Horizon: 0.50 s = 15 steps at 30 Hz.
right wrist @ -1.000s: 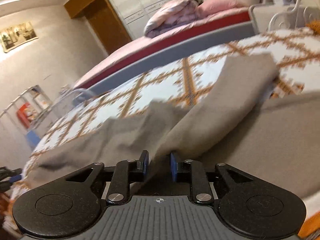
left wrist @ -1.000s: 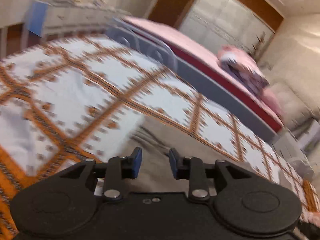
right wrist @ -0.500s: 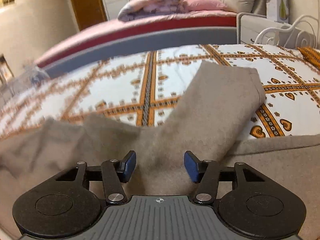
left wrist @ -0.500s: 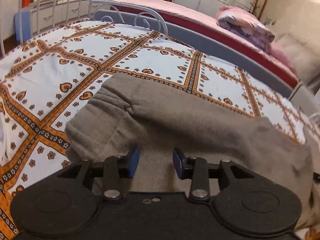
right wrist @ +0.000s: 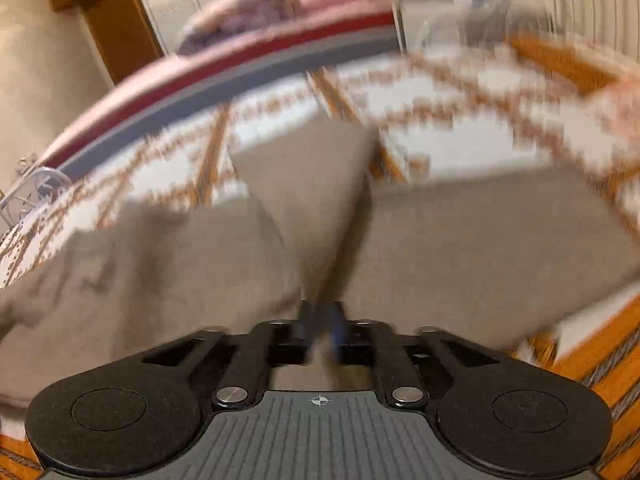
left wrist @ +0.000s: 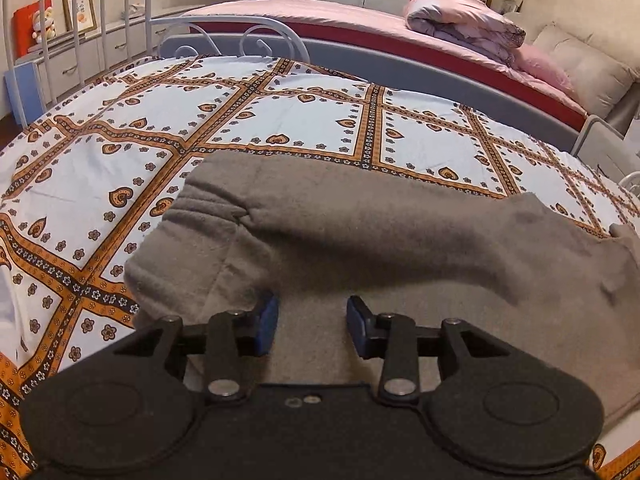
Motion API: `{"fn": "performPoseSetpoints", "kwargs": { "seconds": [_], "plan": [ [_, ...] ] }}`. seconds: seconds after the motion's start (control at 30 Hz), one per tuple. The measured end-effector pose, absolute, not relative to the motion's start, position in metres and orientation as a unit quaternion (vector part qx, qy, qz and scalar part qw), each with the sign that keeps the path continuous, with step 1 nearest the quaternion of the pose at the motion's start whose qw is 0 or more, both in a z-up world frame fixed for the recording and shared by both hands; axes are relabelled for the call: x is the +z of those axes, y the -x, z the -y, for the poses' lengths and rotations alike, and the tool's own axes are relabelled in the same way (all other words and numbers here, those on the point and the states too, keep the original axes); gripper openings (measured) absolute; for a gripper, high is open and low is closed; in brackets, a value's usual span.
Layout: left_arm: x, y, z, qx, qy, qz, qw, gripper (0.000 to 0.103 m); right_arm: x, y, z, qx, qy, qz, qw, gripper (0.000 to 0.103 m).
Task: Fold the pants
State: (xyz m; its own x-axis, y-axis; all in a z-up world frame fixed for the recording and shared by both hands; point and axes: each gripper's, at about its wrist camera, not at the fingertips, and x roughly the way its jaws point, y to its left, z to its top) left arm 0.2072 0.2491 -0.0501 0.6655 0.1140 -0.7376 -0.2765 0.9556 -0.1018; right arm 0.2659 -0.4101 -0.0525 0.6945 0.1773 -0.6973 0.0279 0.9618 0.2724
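I see the pants (left wrist: 360, 240), soft grey-brown fleece with a ribbed cuff, lying on the quilt (left wrist: 280, 120), a white cotton cover crossed by orange bands with printed hearts and small flowers. My left gripper (left wrist: 312, 320) hovers just over the pants, its blue-padded fingers spread wide with nothing between them. My right gripper (right wrist: 322, 326) has its fingers drawn nearly together on a fold of the pants (right wrist: 312, 220), though heavy blur softens that view. I can read no writing anywhere.
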Motion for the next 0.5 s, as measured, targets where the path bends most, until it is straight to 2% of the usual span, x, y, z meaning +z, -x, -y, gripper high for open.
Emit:
{"fn": "performPoseSetpoints", "kwargs": {
  "seconds": [0.03, 0.07, 0.27, 0.33, 0.37, 0.4, 0.43, 0.5],
  "plan": [
    [-0.050, -0.207, -0.250, 0.107, 0.107, -0.394, 0.906, 0.030, -0.046, -0.266, 0.408, 0.050, -0.121, -0.370, 0.920, 0.069],
    [-0.050, -0.207, -0.251, 0.108, 0.113, -0.393, 0.906, 0.030, -0.040, -0.268, 0.402, 0.064, -0.097, -0.351, 0.929, 0.072],
    [-0.050, -0.207, -0.252, 0.109, 0.121, -0.391, 0.906, 0.031, -0.049, -0.314, 0.340, 0.099, 0.069, -0.344, 0.931, 0.072],
    [-0.051, -0.207, -0.252, 0.107, 0.119, -0.391, 0.907, 0.031, -0.061, -0.330, 0.325, 0.099, 0.125, -0.344, 0.925, 0.067],
    [-0.051, -0.206, -0.252, 0.105, 0.117, -0.391, 0.907, 0.031, -0.067, -0.336, 0.318, 0.101, 0.156, -0.344, 0.920, 0.061],
    [-0.051, -0.206, -0.252, 0.103, 0.117, -0.391, 0.907, 0.031, -0.072, -0.339, 0.317, 0.099, 0.174, -0.342, 0.918, 0.018],
    [-0.051, -0.206, -0.253, 0.103, 0.119, -0.390, 0.907, 0.031, -0.075, -0.347, 0.324, 0.087, 0.172, -0.353, 0.916, 0.005],
    [-0.051, -0.206, -0.254, 0.102, 0.123, -0.390, 0.907, 0.031, -0.065, -0.346, 0.352, 0.059, 0.089, -0.363, 0.925, 0.005]
  ]
}}
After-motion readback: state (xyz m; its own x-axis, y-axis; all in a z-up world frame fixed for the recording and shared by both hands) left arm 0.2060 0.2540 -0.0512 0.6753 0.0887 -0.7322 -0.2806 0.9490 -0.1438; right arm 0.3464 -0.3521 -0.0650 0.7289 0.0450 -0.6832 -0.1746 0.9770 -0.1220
